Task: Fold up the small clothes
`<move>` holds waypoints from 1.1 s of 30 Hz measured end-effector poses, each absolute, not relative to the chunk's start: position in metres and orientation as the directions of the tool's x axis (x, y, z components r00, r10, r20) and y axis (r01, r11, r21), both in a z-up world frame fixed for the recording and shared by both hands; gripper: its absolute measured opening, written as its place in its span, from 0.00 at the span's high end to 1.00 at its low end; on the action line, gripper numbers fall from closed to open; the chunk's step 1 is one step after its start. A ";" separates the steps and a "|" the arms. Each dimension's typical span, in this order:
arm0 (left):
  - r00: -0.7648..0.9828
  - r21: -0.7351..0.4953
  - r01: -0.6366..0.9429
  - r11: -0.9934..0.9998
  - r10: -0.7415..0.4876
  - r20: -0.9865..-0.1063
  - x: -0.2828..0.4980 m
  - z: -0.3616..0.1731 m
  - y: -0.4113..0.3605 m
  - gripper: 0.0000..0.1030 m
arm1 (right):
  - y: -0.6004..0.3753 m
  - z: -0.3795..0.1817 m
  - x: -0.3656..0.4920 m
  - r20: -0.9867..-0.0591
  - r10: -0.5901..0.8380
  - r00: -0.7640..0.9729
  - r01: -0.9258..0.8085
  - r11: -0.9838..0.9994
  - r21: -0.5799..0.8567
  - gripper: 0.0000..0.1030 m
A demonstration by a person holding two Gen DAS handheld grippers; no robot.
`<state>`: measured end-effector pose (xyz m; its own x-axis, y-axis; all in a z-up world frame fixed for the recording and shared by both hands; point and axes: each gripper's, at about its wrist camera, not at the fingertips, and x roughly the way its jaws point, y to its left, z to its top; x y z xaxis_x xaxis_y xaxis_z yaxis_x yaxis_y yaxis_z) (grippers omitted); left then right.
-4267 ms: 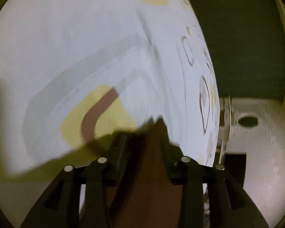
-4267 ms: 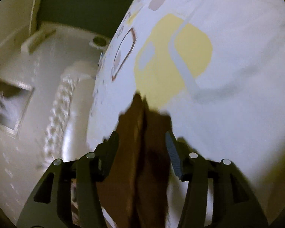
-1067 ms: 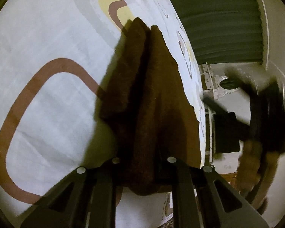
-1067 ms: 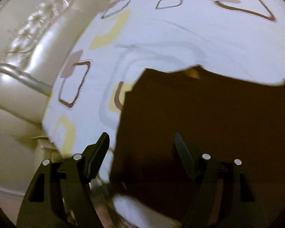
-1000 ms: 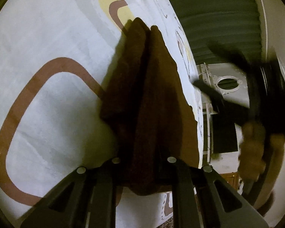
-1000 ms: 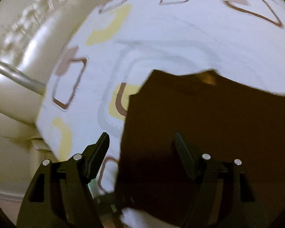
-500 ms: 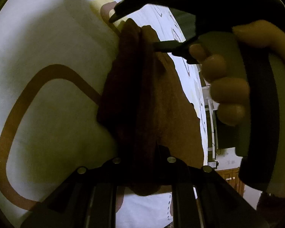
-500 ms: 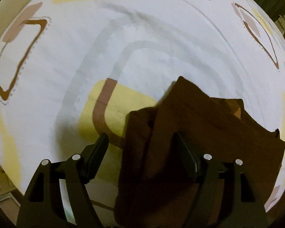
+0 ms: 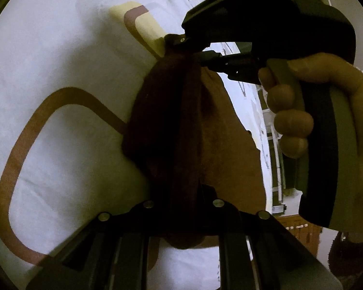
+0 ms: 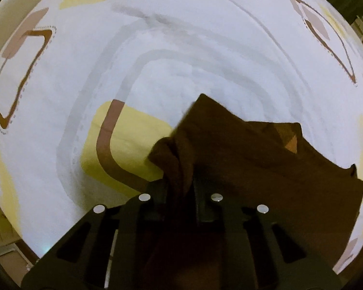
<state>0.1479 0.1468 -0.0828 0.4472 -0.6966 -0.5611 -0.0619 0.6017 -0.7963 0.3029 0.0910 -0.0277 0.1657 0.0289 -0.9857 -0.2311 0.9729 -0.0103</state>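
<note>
Hard to make out in the dim light: the near end of the brown garment (image 9: 179,130), swallowed in shadow between the fingers of the left gripper (image 9: 181,191); its full outline cut off by both grippers' bodies; its kind, shirt or shorts, not readable. One garment only, dark brown, lying bunched and partly folded on the bed sheet (image 9: 60,145), with a lighter orange patch showing at one edge in the right wrist view. Two grippers: left gripper clamped on the near fold of the garment; right gripper (image 10: 180,181) likewise closed on a gathered fold at the far end, seen from the left wrist camera pinching the cloth's tip. One hand (image 9: 326,125) visible, wrapped around the right gripper's handle, its wrist cut off at the frame edge. Sheet white, printed with brown, yellow and grey rounded squares. Beyond the bed, furniture blurred and unreadable.
</note>
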 end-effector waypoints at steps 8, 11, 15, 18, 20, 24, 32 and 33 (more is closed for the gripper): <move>0.468 -0.673 -0.057 0.738 -0.576 -0.671 0.143 -0.056 0.134 0.86 | 0.062 -0.017 0.306 -0.972 0.144 0.187 -0.230 0.968 0.099 0.88; 0.481 -0.610 -0.055 0.790 -0.514 -0.710 0.138 -0.041 0.123 0.87 | 0.046 -0.005 0.303 -0.959 0.203 0.200 -0.229 0.961 0.156 0.88; 0.493 -0.562 -0.059 0.825 -0.465 -0.735 0.132 -0.022 0.109 0.87 | 0.024 0.025 0.296 -0.933 0.276 0.229 -0.225 0.948 0.225 0.88; 0.501 -0.535 -0.043 0.844 -0.445 -0.742 0.129 -0.006 0.095 0.87 | 0.008 0.039 0.295 -0.915 0.320 0.247 -0.217 0.938 0.269 0.88; 0.506 -0.507 -0.022 0.861 -0.428 -0.749 0.128 0.007 0.082 0.87 | -0.014 0.049 0.294 -0.896 0.356 0.266 -0.208 0.929 0.307 0.88; 0.516 -0.454 0.031 0.890 -0.403 -0.756 0.121 0.034 0.046 0.87 | -0.048 0.062 0.296 -0.861 0.412 0.299 -0.184 0.910 0.372 0.89; 0.496 -0.380 0.120 0.917 -0.387 -0.777 0.111 0.051 -0.042 0.87 | -0.147 0.075 0.284 -0.782 0.511 0.357 -0.145 0.857 0.494 0.89; 0.495 -0.372 0.132 0.919 -0.386 -0.779 0.109 0.052 -0.051 0.87 | -0.160 0.073 0.282 -0.773 0.520 0.363 -0.138 0.851 0.507 0.89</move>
<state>0.1093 -0.0513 0.0524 0.4950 -0.3857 -0.7786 0.1316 0.9190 -0.3716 0.2819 -0.1599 0.0729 0.3631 0.5196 -0.7734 -0.1385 0.8510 0.5066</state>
